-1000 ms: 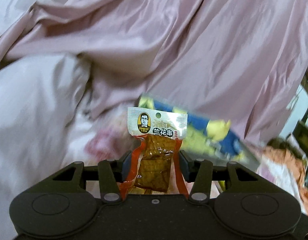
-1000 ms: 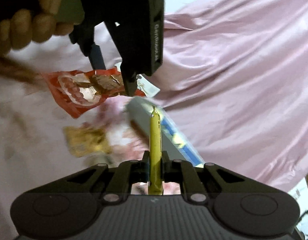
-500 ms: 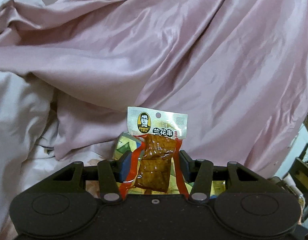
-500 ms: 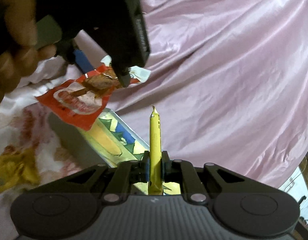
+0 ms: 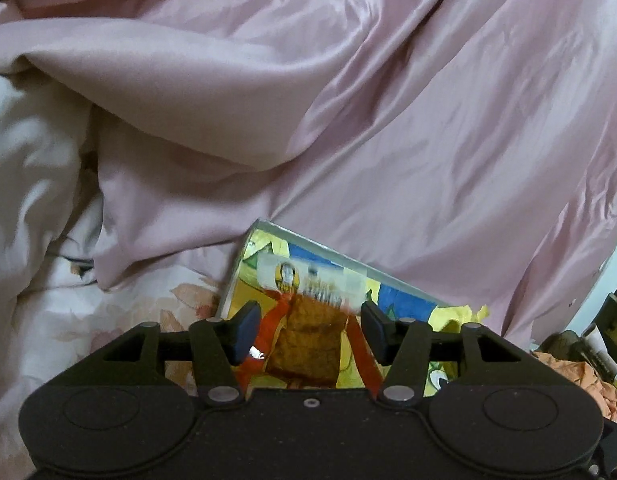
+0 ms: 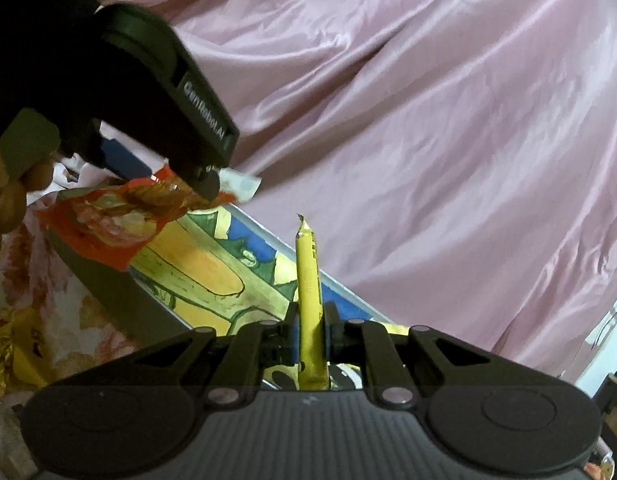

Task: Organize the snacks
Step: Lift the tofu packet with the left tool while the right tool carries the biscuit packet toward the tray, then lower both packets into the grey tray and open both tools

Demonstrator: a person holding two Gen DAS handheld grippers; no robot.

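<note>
Snacks over the cartoon-printed box (image 6: pixel 212 276)

Left gripper (image 5: pixel 310 330) jaws opening, blurred tofu snack packet (image 5: pixel 308 320) apparently loose between them above the box; right gripper (image 6: pixel 310 332) clamps a yellow stick packet (image 6: pixel 308 280).

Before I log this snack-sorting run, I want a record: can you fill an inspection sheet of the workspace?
Surface: floral white bedsheet under rumpled pink satin cover.
Job's things: orange-edged clear packet of brown snack over the shallow cartoon-printed box; thin yellow stick sachet upright.
Clutter: gold and yellow wrappers on the sheet.
Grippers: left gripper jaws opening, packet blurred between them; right gripper shut on the sachet.
Cables: nothing seen.
Surroundings: orange cloth, dark furniture at right edge.
</note>
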